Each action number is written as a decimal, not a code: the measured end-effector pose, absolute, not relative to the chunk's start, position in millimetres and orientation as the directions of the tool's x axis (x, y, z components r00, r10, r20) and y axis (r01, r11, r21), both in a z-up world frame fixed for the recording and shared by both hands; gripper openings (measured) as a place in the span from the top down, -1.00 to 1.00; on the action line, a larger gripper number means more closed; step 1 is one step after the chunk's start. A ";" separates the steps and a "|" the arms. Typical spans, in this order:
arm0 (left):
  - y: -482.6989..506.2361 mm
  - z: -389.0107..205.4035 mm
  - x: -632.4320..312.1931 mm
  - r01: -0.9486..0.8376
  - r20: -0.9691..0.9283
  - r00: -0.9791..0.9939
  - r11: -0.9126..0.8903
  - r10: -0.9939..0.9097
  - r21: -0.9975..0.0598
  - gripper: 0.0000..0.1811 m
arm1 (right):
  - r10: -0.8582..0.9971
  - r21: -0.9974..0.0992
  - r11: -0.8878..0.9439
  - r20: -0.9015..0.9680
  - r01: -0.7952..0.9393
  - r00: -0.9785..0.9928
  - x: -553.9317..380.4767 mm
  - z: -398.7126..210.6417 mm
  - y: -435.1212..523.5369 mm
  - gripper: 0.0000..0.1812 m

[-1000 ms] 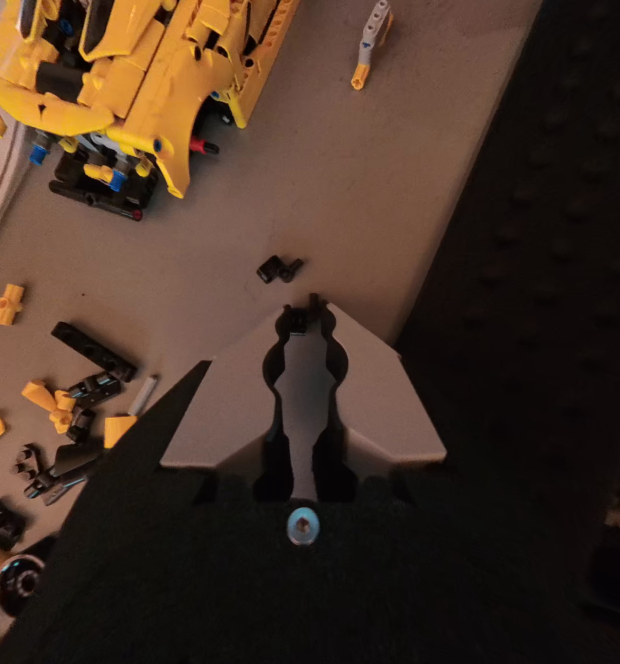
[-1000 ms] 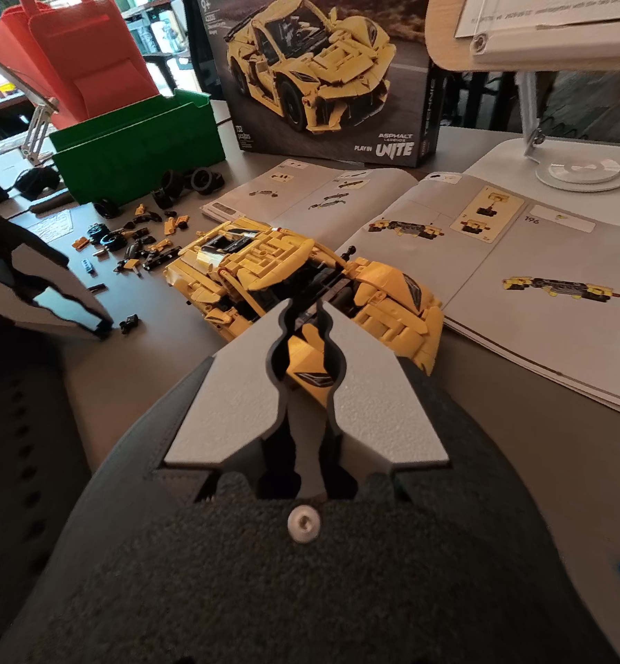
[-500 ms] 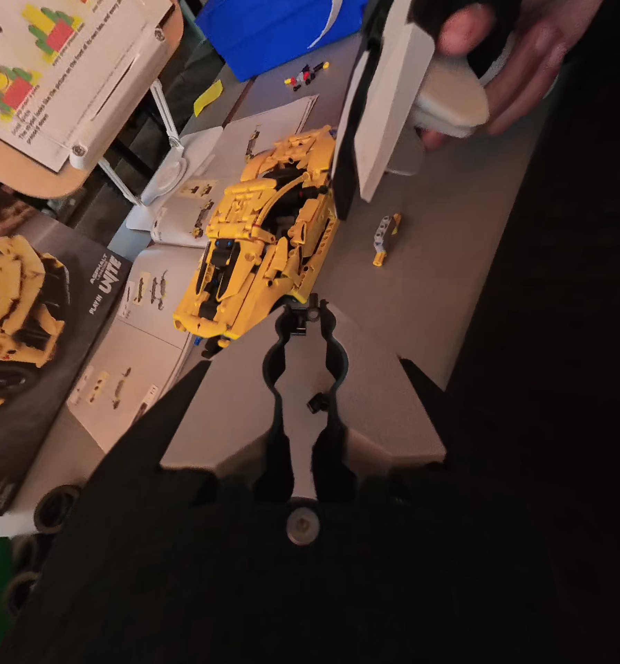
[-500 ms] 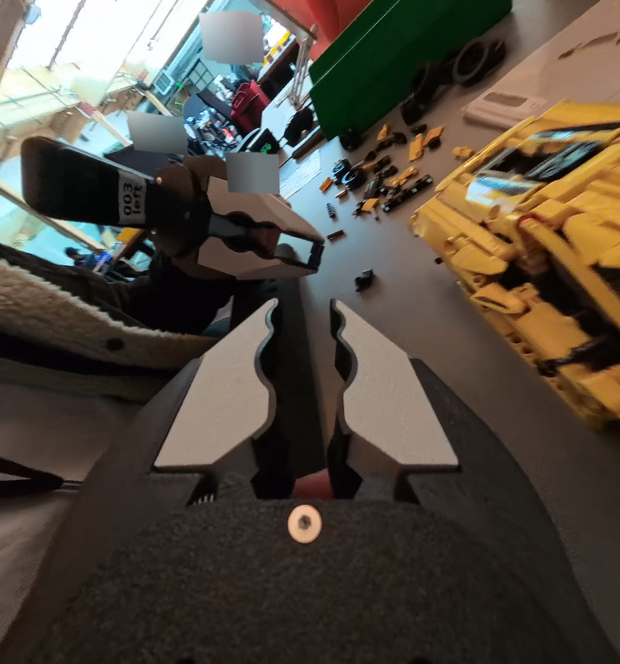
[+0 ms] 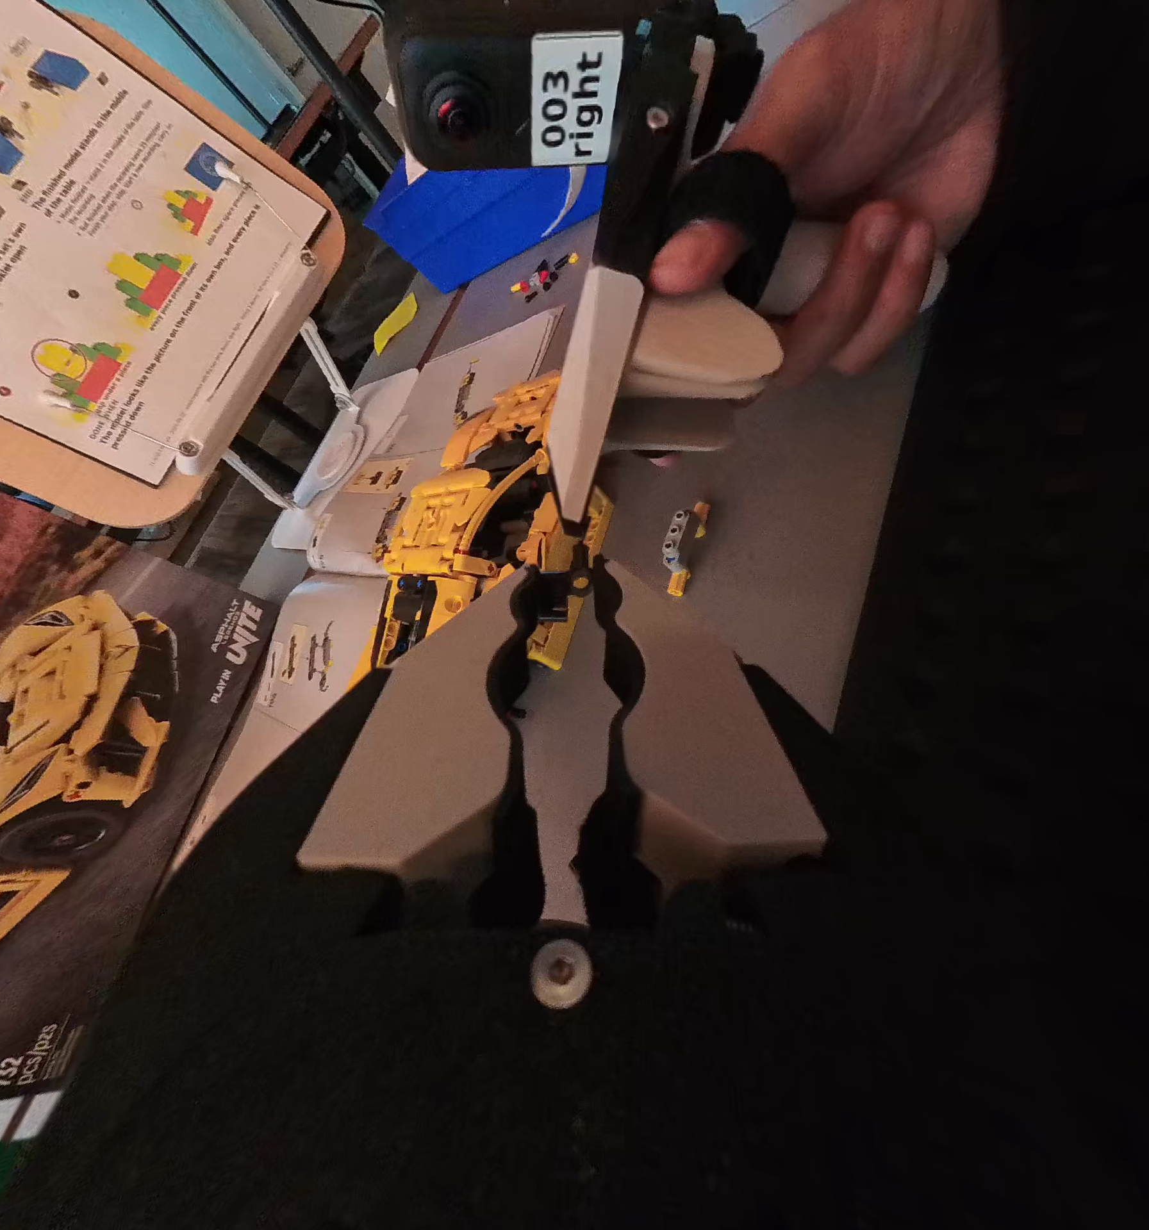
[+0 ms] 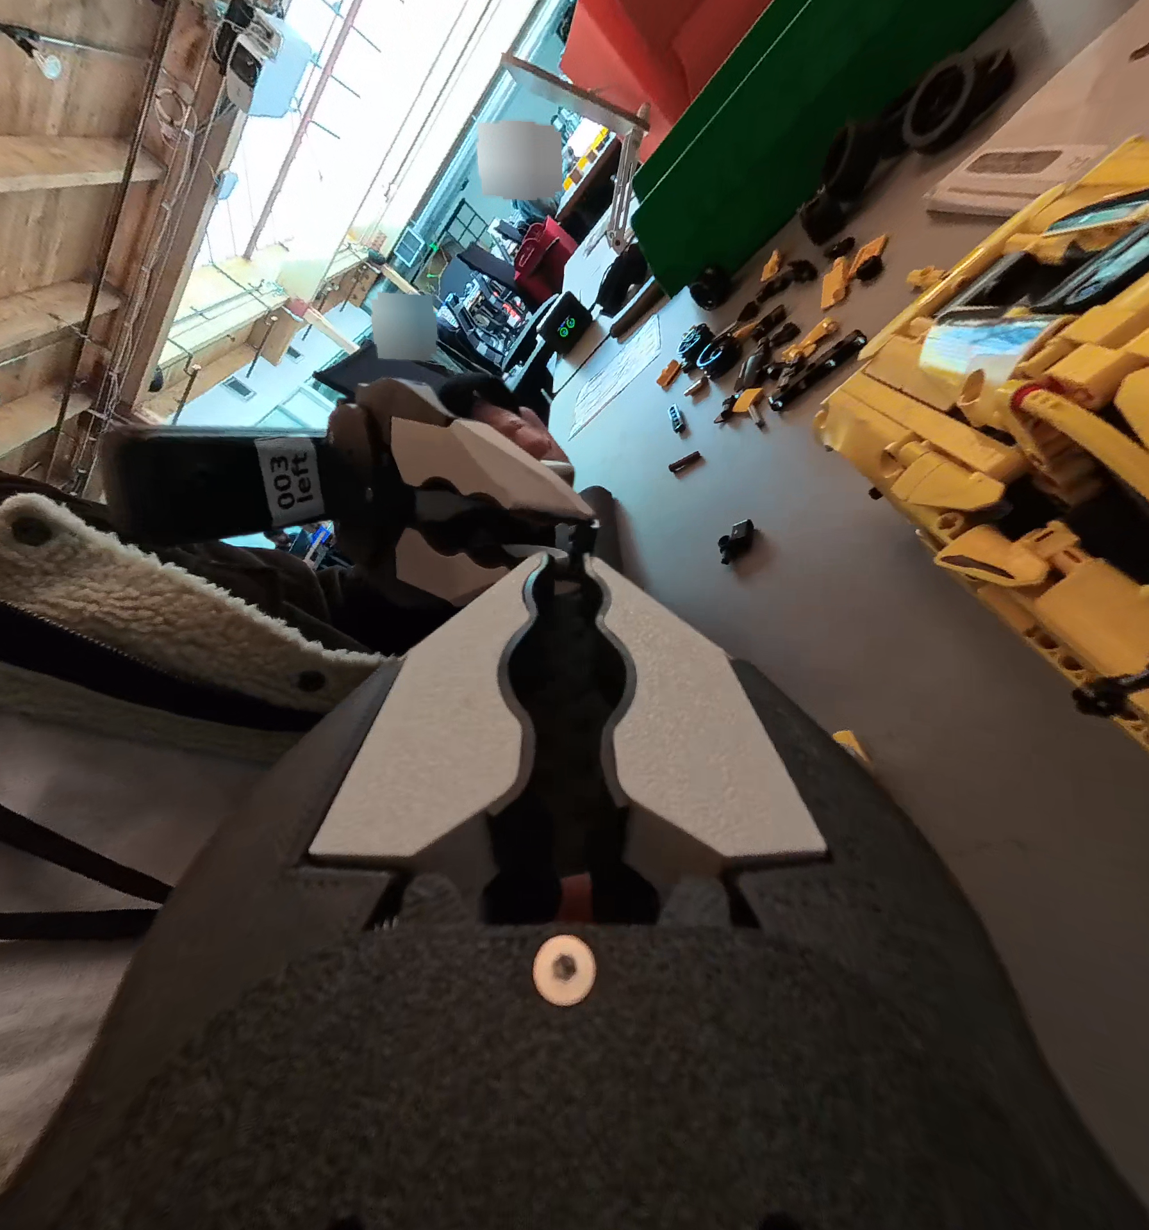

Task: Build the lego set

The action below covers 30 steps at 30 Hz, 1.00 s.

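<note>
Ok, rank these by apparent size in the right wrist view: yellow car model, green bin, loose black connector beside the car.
1. Yellow car model, though nearness and cropping inflate it.
2. Green bin, farther back, so true size unsure.
3. Black connector, clearly smallest.

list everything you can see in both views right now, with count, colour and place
lego car: one, yellow and black, on the table by the open booklet
table: one, grey
booklet: one, open, under and beside the car
box: one, dark with a yellow car pictured, left edge of the left wrist view
loose parts: many, black and yellow, scattered between bin and car
tyres: several, black, against the bin
bin: one, green
small grey and yellow part: one, alone beside the car
black piece: one, in the left gripper's jaws
left gripper: shut on the black piece
right gripper: jaws slightly apart at that piece
hand: one, holding the right gripper
</note>
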State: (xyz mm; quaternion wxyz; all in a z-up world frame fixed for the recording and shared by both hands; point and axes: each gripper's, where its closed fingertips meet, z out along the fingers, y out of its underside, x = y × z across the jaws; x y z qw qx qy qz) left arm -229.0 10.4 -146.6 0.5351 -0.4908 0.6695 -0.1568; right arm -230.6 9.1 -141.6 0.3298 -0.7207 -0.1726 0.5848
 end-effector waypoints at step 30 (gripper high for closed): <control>-2.8 -133.0 -229.5 -0.311 -0.001 0.081 -0.024 -0.997 -0.950 0.70 | 0.829 -0.896 -0.418 -0.307 0.152 0.467 -227.1 -157.9 8.0 0.97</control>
